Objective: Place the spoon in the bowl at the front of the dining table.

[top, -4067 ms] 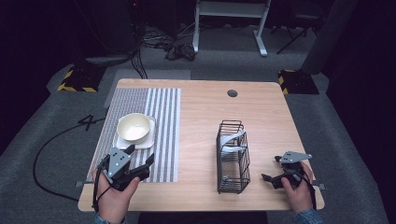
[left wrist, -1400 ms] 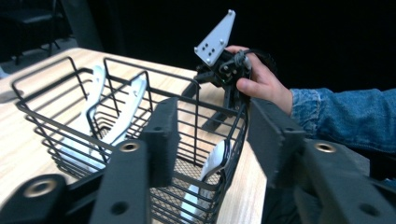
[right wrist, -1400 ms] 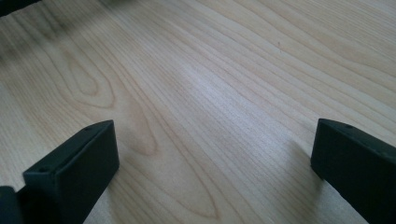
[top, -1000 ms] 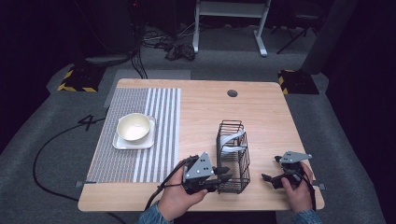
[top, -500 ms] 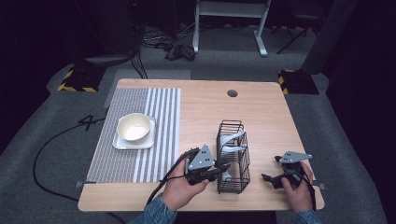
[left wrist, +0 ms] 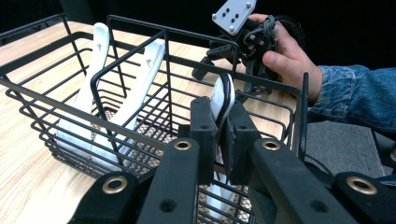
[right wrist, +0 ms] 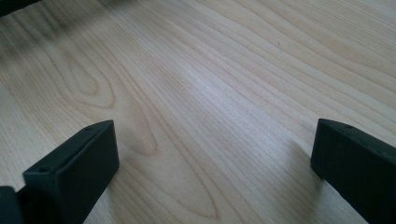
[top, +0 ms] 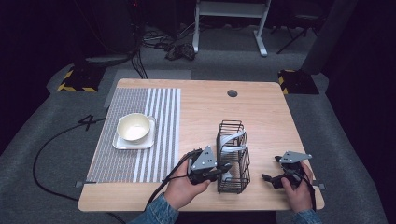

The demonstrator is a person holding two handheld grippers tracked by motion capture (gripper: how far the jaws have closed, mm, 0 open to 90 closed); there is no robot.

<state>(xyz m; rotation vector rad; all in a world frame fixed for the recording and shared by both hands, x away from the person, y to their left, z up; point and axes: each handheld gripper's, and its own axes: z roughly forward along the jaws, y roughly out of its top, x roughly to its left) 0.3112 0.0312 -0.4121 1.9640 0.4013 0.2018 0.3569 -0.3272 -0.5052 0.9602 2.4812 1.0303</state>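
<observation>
Two grippers, one wire basket (top: pixel 233 158), three white spoons, one bowl (top: pixel 134 127), one square plate (top: pixel 122 143), one striped mat (top: pixel 154 135), all on one wooden bench (top: pixel 266 112).

Left gripper (left wrist: pixel 219 133): fingers (left wrist: pixel 202 126) pressed together on the handle of one white spoon (left wrist: pixel 222 95), clamped from both sides; seen in the high view (top: pixel 223 169) at the near left wall of the basket. Spoon held upright between the fingers, handle top rising just above their tips, lower part dropping below them inside the basket. Look of the spoon: glossy white, flat and slender, rounded at the top, dark-edged along one side.

Beyond the fingers and to their left: two more white spoons (left wrist: pixel 88 88) leaning side by side against the far basket wires, ends up, tilted, well apart from the held one. Basket: black wire, rectangular, open on top, standing on the bench directly around the left fingertips.

Right gripper (top: pixel 273 178): fingers (right wrist: pixel 74 163) wide apart, nothing between them but bare bench grain; low over the bench, to the right of the basket and apart from it.

Far to the left of both grippers: cream bowl seated on the white square plate, plate lying on the grey-and-white striped mat.
</observation>
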